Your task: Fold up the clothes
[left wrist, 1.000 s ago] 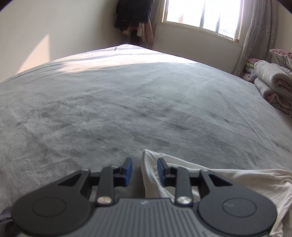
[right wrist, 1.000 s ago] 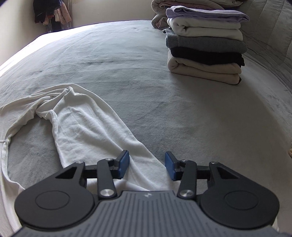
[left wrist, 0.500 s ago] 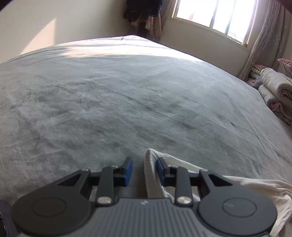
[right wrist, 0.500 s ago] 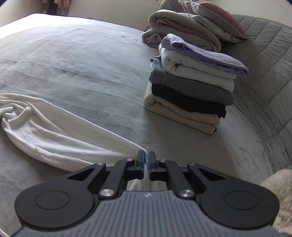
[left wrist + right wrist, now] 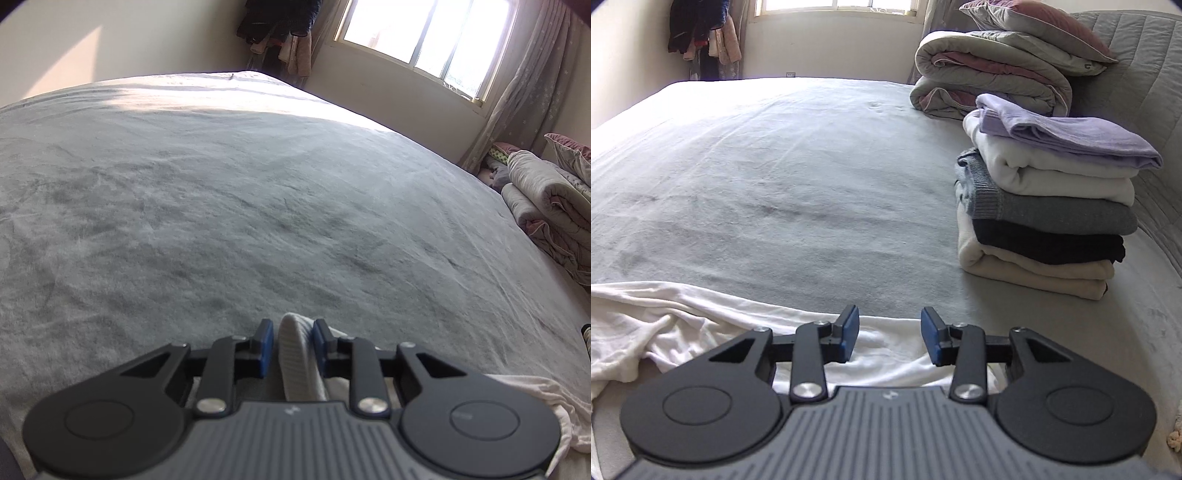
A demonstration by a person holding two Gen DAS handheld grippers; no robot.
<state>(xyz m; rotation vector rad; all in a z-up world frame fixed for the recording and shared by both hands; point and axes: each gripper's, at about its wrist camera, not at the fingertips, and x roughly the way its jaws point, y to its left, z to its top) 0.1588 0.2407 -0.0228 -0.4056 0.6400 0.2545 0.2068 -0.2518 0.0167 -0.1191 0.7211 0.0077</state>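
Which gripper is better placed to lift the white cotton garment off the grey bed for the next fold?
Left, probably. The left gripper has a ribbed fold of the white cotton garment between its closing jaws. The right gripper stands open and opening above the cloth, gripping nothing.

Both wrist views look low across the grey bed [image 5: 258, 221], sharing the white garment [image 5: 683, 325] and window [image 5: 424, 33]
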